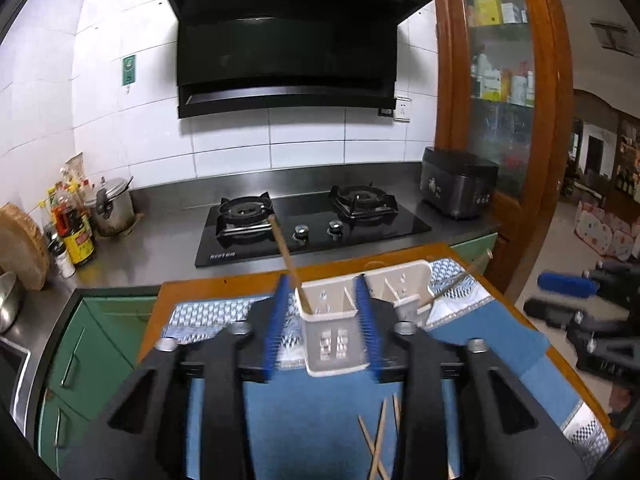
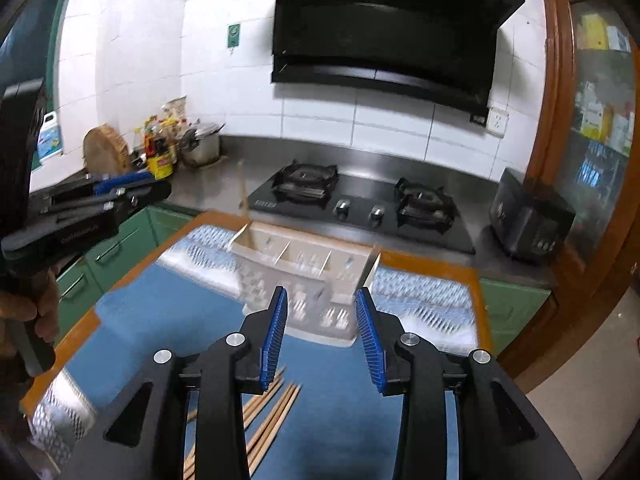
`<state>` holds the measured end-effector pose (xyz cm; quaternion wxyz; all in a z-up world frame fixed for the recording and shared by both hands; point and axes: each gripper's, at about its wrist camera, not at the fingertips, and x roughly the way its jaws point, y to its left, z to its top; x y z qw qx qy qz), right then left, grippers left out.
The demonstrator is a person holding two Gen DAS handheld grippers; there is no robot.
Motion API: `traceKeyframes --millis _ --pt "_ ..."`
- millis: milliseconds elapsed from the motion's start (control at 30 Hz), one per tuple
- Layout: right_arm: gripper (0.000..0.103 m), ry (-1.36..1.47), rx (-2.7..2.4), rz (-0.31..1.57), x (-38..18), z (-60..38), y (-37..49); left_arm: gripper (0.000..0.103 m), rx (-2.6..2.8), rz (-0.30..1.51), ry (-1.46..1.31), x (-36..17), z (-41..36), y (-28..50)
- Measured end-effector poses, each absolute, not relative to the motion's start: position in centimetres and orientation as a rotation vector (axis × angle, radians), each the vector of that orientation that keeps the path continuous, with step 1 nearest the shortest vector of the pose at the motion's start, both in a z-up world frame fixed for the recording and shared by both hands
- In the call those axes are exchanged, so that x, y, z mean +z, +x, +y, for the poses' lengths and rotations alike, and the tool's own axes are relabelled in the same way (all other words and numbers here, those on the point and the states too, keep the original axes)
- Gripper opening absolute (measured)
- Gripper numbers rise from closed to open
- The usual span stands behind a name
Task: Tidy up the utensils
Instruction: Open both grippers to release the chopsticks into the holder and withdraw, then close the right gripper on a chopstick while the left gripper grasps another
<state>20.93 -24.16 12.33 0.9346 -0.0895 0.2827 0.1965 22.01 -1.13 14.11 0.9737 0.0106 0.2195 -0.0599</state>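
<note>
White utensil caddy (image 1: 336,320) w/ several compartments stands upright on blue cloth (image 2: 172,320) over wooden worktop (image 1: 224,282), near its far edge. One wooden chopstick (image 1: 286,256) stands tilted in caddy's left end compartment; a second stick (image 1: 460,280) leans at the right end. Loose chopsticks (image 2: 264,420) lie on cloth at near side. Left tool (image 1: 320,320): jaws apart, flanking caddy's near end, pads not pressing, nothing gripped. Right tool (image 2: 322,336): released, empty, above cloth just short of caddy. Gas hob (image 2: 360,204) & range hood (image 1: 288,40) behind.
</note>
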Motion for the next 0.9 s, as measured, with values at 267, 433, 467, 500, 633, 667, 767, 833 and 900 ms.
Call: traceKeyframes --millis 267,433,467,500,633,667,767,833,900 --pt "0.035 -0.198 0.416 0.676 5.1 -23.1 15.1 0.054 -0.118 0.473 -0.015 10.1 -0.3 16.3" --pt "0.035 -0.185 0.425 0.75 1.0 -22.8 12.7 0.06 -0.105 0.498 -0.024 7.6 0.1 14.0" --pt "0.035 -0.178 0.423 0.765 0.1 -22.8 12.2 0.061 -0.109 0.508 -0.032 7.0 0.3 13.6" --pt "0.035 -0.172 0.418 0.777 -0.7 -22.9 11.8 0.061 -0.111 0.516 -0.037 6.6 0.4 13.2" --pt "0.031 -0.151 0.398 0.822 -3.5 -23.0 10.2 0.063 -0.11 0.553 -0.054 4.6 0.5 11.9" --pt "0.029 -0.133 0.402 0.841 -4.4 -23.0 9.8 0.063 -0.111 0.566 -0.059 4.0 0.5 11.6" --pt "0.027 -0.106 0.391 0.872 -6.2 -22.9 8.9 0.063 -0.113 0.602 -0.086 2.3 0.8 11.0" --pt "0.024 -0.079 0.382 0.895 -7.3 -23.0 8.5 0.063 -0.111 0.621 -0.097 1.2 1.0 10.7" --pt "0.022 -0.068 0.382 0.912 -7.9 -22.9 8.4 0.063 -0.11 0.642 -0.102 0.3 0.9 10.5"
